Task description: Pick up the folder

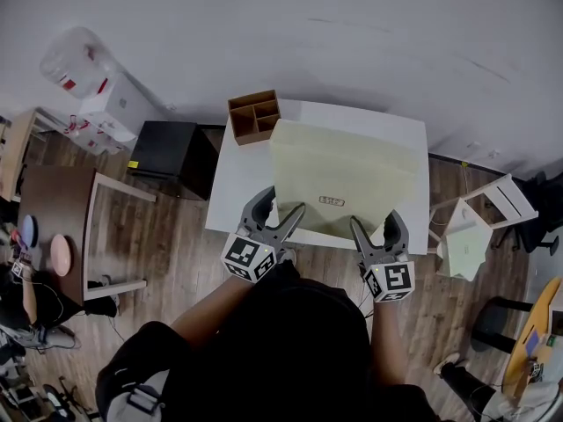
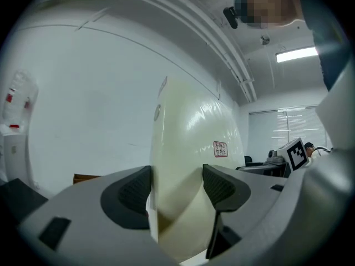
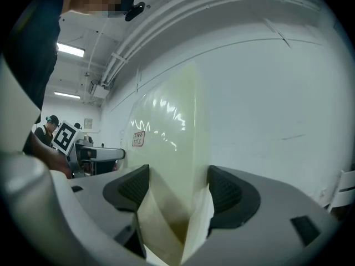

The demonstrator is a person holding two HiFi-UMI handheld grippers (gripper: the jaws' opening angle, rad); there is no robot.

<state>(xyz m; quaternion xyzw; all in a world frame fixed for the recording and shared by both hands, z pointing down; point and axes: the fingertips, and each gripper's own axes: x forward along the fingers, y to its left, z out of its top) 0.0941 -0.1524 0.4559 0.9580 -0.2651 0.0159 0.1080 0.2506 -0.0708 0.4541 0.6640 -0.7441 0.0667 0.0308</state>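
At the white surface [image 1: 400,130]: a person stands at the near edge with a gripper in each hand, both set on one folder.
Folder: the pale yellow folder [image 1: 343,170] is held by its near edge over the surface and covers much of it in the head view. In both gripper views it stands up from the fingers against a white wall.
Label: a small red-printed label [image 1: 332,201] sits on the folder's face close to the near edge, between the two grippers. Its print is too small to read.
Left gripper [image 1: 286,202]: the fingers [image 2: 133,190] are clenched on the folder's near left corner, with a dark pad pressing each face.
Right gripper [image 1: 374,221]: the fingers [image 3: 224,193] are grasping the folder toward its near right corner, where its layers splay apart between the pads.
Wooden box [image 1: 253,115]: divided into compartments, it stands at the far left corner of the surface, just beside the folder's far left corner.
Surroundings: a black cabinet [image 1: 171,152] stands on the wooden floor to the left, and a white stool [image 1: 484,205] to the right.
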